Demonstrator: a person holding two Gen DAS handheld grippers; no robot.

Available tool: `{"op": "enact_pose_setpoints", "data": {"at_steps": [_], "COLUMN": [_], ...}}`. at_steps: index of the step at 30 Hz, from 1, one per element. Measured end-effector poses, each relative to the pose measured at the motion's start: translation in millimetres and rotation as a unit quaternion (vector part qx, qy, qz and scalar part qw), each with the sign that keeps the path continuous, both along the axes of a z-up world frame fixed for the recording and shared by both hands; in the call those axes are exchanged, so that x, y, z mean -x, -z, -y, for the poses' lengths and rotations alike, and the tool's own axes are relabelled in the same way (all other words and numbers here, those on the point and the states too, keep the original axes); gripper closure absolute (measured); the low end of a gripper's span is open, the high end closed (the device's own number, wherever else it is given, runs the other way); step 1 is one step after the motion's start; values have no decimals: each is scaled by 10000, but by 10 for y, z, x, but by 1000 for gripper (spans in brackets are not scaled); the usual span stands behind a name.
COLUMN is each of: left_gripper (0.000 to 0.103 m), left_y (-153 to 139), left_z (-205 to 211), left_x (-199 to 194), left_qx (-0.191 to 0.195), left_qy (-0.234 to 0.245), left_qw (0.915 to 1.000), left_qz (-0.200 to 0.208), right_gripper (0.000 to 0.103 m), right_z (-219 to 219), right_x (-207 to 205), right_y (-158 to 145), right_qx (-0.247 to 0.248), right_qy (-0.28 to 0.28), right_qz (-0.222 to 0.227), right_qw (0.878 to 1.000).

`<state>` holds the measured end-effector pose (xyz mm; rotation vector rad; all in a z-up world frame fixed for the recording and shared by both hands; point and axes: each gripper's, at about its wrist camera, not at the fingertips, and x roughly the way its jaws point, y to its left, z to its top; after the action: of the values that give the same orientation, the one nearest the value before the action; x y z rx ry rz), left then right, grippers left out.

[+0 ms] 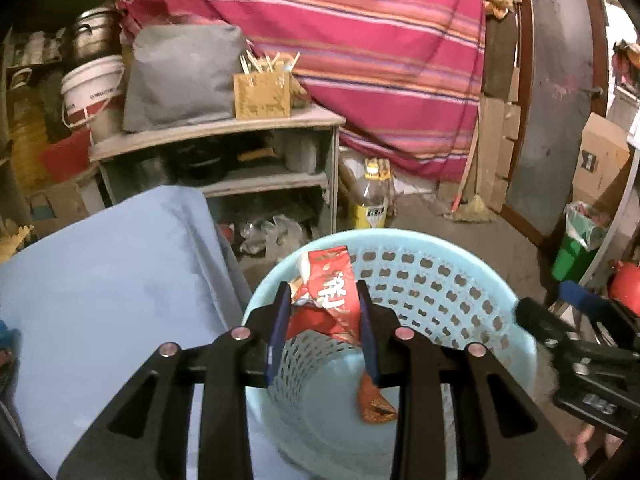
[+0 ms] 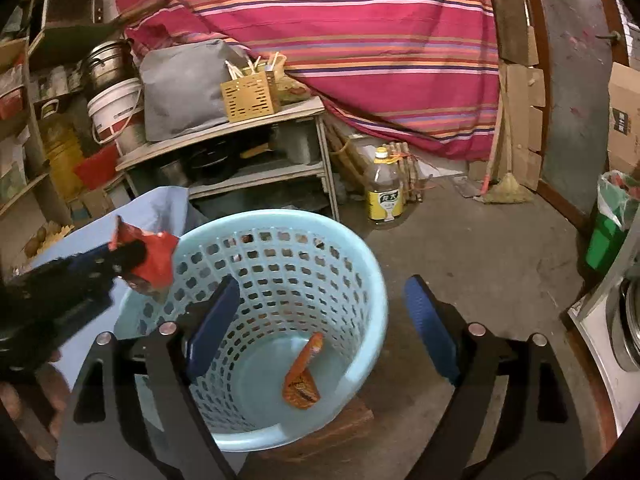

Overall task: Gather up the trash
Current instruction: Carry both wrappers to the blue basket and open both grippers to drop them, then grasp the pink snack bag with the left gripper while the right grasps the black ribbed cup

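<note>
My left gripper (image 1: 324,294) is shut on a crumpled red snack wrapper (image 1: 334,292) and holds it above the near rim of a light blue perforated basket (image 1: 460,300). An orange wrapper (image 1: 374,406) lies on the basket floor. In the right wrist view the left gripper comes in from the left with the red wrapper (image 2: 154,258) over the basket's rim (image 2: 360,252). The orange wrapper (image 2: 302,382) lies inside the basket. My right gripper (image 2: 320,304) is open and empty above the basket's mouth.
A blue cloth-covered table (image 1: 100,288) is left of the basket. A grey shelf unit (image 1: 224,152) stands behind it, with a yellow-labelled bottle (image 2: 386,188) on the floor. A green bin (image 2: 606,228) is at the right. A striped red cloth (image 2: 340,40) hangs behind.
</note>
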<state>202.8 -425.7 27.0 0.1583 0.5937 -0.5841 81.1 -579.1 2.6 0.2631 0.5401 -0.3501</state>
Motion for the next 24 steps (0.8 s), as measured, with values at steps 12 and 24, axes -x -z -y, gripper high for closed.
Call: {"op": "enact_pose_setpoints", "data": {"at_steps": [12, 24], "left_gripper": [32, 14], "left_y": [118, -185], "left_z": [-67, -1353], "left_x": [-154, 32], "left_qx": [-174, -147], "left_qy": [-182, -1010], "left_qw": [9994, 9946], "left_qz": [-240, 192], "right_gripper": [19, 4], "right_z": [27, -558], "right_x": [-48, -406], "right_y": [7, -142], "right_qx": [-131, 6], "right_qy": [51, -399], "right_qz": [-57, 20], "right_qw": [9999, 9992]}}
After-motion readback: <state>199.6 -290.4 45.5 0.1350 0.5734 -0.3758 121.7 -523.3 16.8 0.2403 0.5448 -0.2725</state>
